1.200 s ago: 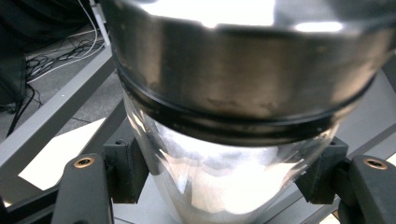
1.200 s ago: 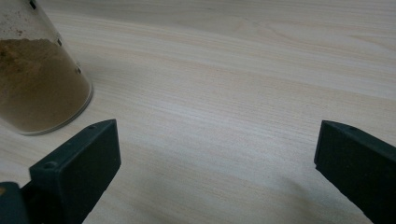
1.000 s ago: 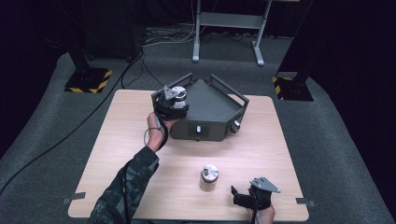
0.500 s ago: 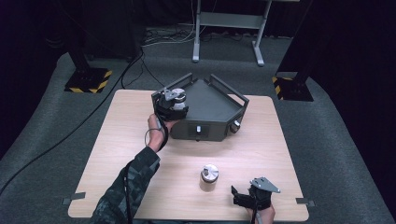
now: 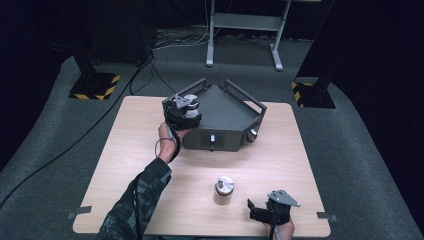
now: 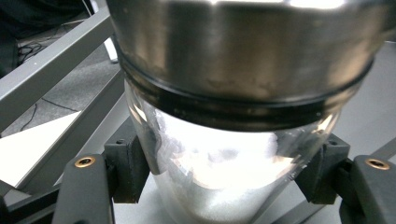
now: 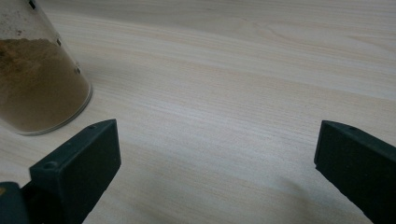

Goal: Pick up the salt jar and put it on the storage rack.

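the right gripper [image 5: 256, 209] rests low on the table [image 5: 125, 150], jaws spread wide with bare wood between them; a jar of brown powder [image 7: 35, 79] stands just beyond its left jaw. farther off, the left gripper [image 5: 181, 116] clamps a jar of white powder [image 6: 224, 177] between its pads, over the dark tray [image 5: 230, 107].

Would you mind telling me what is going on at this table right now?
A person works with a gripper in each hand. The left gripper is clamped on a glass jar of white powder with a metal lid, holding it at the left corner of the dark grey railed tray. The right gripper rests open near the front edge of the wooden table, close to a second jar of brown powder, which stands untouched on the table.
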`<state>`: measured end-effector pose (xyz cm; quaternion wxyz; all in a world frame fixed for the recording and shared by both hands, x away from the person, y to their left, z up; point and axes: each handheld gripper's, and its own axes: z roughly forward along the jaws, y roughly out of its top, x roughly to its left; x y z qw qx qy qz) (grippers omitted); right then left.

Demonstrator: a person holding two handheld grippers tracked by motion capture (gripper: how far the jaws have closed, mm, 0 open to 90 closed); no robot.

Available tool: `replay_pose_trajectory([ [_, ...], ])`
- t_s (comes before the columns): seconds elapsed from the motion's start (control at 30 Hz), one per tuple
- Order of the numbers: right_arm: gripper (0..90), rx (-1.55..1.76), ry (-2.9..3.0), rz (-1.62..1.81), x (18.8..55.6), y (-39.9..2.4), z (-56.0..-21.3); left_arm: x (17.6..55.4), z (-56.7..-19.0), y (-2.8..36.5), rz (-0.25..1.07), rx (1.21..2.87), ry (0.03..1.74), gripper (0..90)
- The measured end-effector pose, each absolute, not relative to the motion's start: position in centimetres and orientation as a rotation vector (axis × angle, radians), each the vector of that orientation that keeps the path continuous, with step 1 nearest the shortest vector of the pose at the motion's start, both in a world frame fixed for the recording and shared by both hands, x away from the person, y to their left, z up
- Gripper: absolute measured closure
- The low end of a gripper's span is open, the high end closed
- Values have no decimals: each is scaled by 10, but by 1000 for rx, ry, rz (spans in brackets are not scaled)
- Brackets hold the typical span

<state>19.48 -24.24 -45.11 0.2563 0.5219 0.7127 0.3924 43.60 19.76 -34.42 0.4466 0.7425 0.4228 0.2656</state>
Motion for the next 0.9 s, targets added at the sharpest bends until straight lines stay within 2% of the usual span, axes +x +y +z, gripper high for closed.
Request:
replay_pose_trajectory([
  [0.2, 0, 1417, 1934, 1066, 195, -243, -451, 436, -341, 197, 671, 1865, 1032, 283],
  [0.37, 0, 1416, 1933, 1067, 195, -243, -451, 432, -338, 196, 680, 1858, 1054, 75],
  [0.47, 0, 1417, 1933, 1067, 195, -243, -451, 426, -335, 198, 704, 1855, 1053, 4],
  [0.67, 0, 1418, 1932, 1068, 195, -243, -451, 405, -334, 206, 732, 1844, 1056, 2],
  [0.77, 0, 1418, 1933, 1067, 195, -243, -451, 379, -337, 215, 779, 1859, 1056, 3],
  [0.9, 0, 1418, 1929, 1068, 194, -242, -452, 349, -350, 235, 770, 1844, 1052, 3],
])
